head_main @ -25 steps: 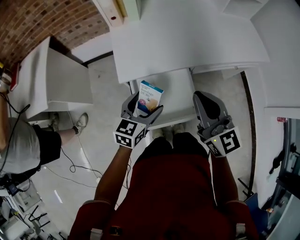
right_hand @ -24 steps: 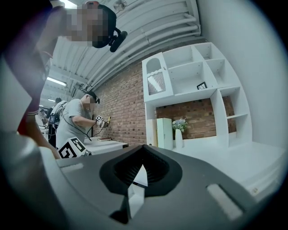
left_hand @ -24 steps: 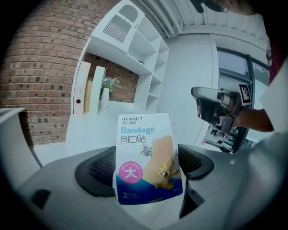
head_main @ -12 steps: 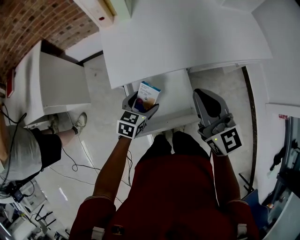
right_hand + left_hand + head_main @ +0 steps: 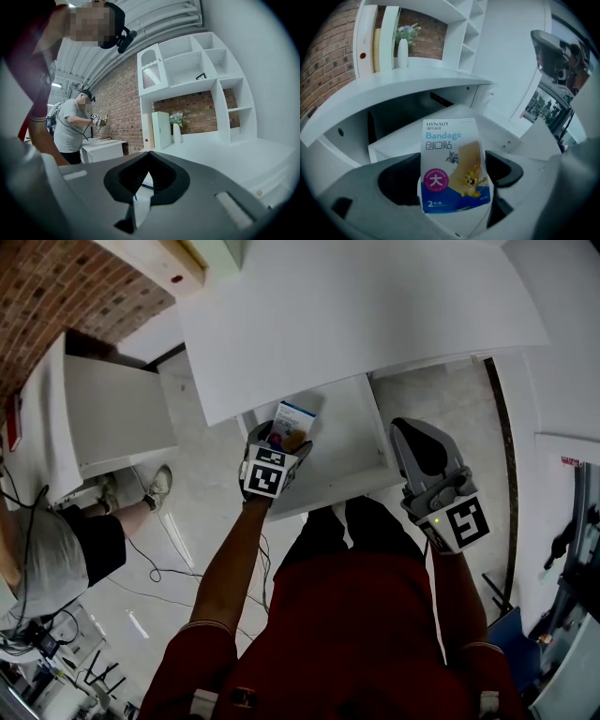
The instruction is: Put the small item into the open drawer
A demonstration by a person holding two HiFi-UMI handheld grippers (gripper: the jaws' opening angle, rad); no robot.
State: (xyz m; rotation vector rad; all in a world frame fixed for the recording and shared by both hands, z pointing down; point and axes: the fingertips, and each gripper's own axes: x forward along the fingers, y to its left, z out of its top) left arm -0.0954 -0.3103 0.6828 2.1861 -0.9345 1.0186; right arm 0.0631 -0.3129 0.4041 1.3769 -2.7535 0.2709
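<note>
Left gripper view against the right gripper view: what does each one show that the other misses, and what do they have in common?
Only the left gripper view shows the bandage packet clamped between the left gripper's jaws, with the open drawer beyond it. Only the right gripper view shows the right gripper, its jaws together and empty, plus a second person in a grey shirt beside a side table. Both show the brick wall, the white vase of flowers and the white desk top.

Dark red short-sleeved shirt (image 5: 356, 634)
</note>
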